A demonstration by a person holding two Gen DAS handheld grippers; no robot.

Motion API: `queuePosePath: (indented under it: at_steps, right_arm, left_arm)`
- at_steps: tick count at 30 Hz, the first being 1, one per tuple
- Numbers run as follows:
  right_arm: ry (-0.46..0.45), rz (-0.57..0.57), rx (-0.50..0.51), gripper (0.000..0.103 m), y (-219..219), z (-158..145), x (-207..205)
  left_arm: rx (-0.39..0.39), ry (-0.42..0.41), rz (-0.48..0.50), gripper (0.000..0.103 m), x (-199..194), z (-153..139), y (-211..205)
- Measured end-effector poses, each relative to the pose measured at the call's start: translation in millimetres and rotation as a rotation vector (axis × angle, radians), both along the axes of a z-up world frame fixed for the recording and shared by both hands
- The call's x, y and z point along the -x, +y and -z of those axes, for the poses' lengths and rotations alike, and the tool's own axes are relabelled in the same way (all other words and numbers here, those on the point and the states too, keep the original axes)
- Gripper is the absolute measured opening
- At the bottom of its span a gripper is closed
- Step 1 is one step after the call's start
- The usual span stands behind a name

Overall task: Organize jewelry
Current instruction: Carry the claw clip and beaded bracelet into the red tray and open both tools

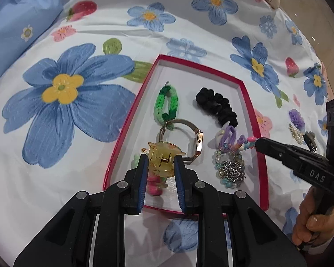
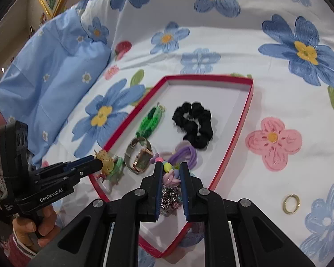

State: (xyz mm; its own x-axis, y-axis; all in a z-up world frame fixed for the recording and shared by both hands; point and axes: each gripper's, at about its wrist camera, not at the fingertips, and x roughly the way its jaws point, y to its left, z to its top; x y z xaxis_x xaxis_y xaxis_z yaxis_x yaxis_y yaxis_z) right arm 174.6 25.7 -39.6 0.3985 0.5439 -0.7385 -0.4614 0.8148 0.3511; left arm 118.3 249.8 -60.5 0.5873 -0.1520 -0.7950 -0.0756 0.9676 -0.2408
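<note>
Here, the yellow hair clip [image 1: 161, 159] is grasped between the jaws of the left gripper [image 1: 160, 162] over the near corner of the red box [image 1: 131, 120] on the bed, while a beaded bracelet [image 2: 170, 171] is pinched in the right gripper [image 2: 171, 171] jaws. Each piece should be lowered onto a bare patch of the white floor before release, so that nothing is tangled. The clip is translucent, with a metal spring.

One red tray [image 1: 251, 102], one watch [image 1: 199, 141], one black scrunchie [image 1: 216, 105], one gold ring [image 2: 291, 203].
</note>
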Motion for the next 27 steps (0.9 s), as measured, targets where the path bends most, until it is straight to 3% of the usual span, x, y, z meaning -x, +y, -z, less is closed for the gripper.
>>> queuePosePath:
  at_steps: [12, 27]
  right_arm:
    - [0.069, -0.033, 0.056, 0.015, 6.5, 23.5, 2.2]
    - [0.081, -0.038, 0.045, 0.019, 7.8, 24.4, 0.9]
  left_arm:
    - [-0.046, 0.020, 0.051, 0.021, -9.2, 3.5, -11.7]
    - [-0.059, 0.056, 0.069, 0.021, -12.2, 13.0, -17.2]
